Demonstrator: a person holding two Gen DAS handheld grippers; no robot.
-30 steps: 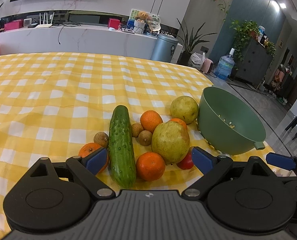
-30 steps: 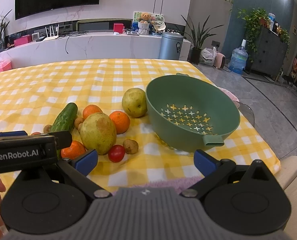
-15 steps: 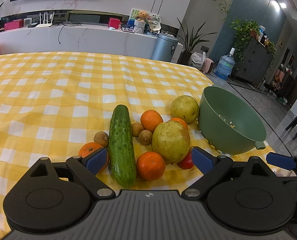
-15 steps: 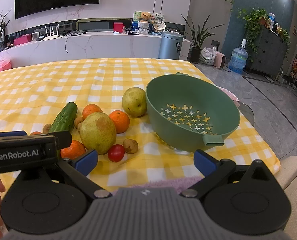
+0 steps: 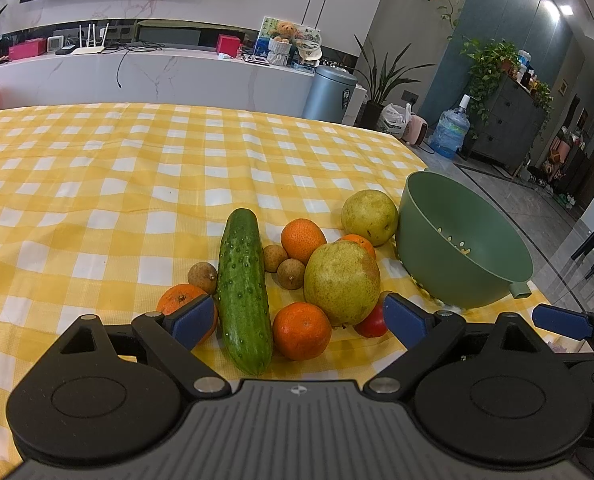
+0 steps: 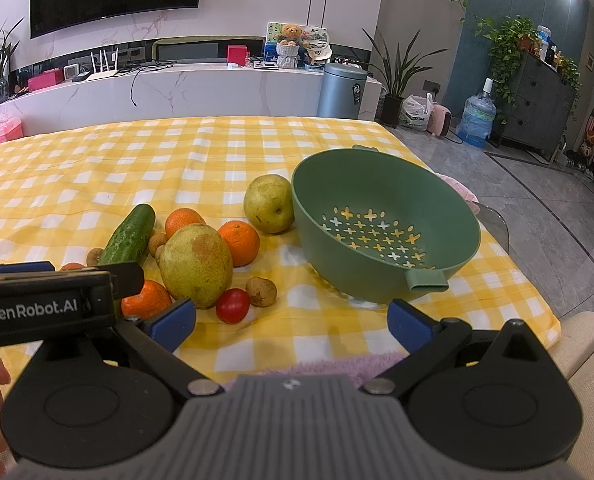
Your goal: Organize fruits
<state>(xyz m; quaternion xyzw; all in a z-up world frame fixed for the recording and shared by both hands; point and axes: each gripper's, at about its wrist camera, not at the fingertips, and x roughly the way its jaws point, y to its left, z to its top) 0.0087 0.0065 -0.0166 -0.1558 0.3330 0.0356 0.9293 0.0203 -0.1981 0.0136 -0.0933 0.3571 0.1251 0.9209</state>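
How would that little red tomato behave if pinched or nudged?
The tomato looks round and glossy, so it would probably roll on the cloth and might slip between the pads. It is small and likely thin-skinned, so a hard squeeze could burst it.

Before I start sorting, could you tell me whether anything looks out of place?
One oddity: a long bumpy green cucumber lies among the fruit beside the empty green plastic colander, a vegetable in the pile.

Yellow-and-white checked tablecloth [image 6: 225, 152], green colander [image 6: 385, 256], dark green cucumber [image 5: 243, 292], red tomato [image 6: 233, 306]
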